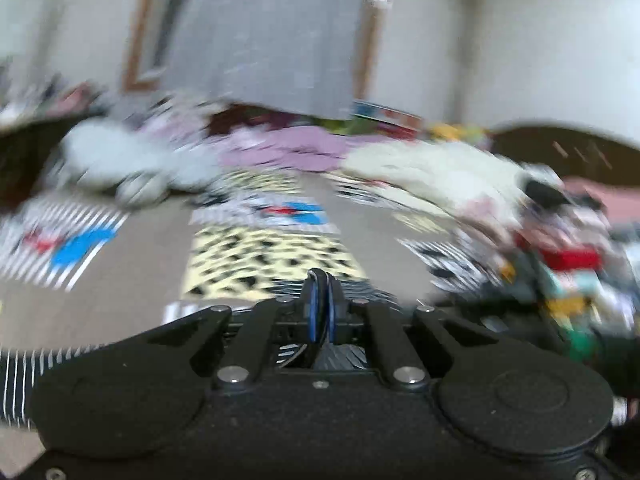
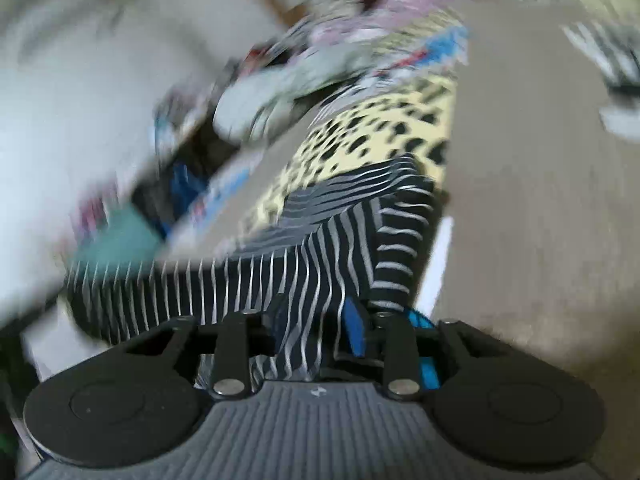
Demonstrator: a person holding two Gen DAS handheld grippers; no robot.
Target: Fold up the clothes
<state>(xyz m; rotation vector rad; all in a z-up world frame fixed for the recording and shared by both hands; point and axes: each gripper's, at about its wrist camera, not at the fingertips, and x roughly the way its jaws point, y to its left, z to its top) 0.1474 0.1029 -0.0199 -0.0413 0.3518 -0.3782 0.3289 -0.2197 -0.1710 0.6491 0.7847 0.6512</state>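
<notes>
A black garment with thin white stripes [image 2: 320,248] rises from my right gripper [image 2: 320,320] and spreads over the bed. A bunch of it runs between the jaws beside a blue pad [image 2: 356,328], so the gripper is shut on it. In the left wrist view my left gripper [image 1: 322,280] is shut, its blue pads pressed together. The striped garment [image 1: 372,294] shows right behind the tips and hangs at the lower left, so a thin edge seems pinched. Both views are blurred.
The bedspread [image 1: 144,264] is beige with leopard-print [image 1: 264,252] and striped patches. Piles of clothes lie along the far side: white [image 1: 120,152], purple [image 1: 296,148] and cream [image 1: 440,168]. A mixed colourful heap [image 1: 560,256] lies at the right. A wall and door frame stand behind.
</notes>
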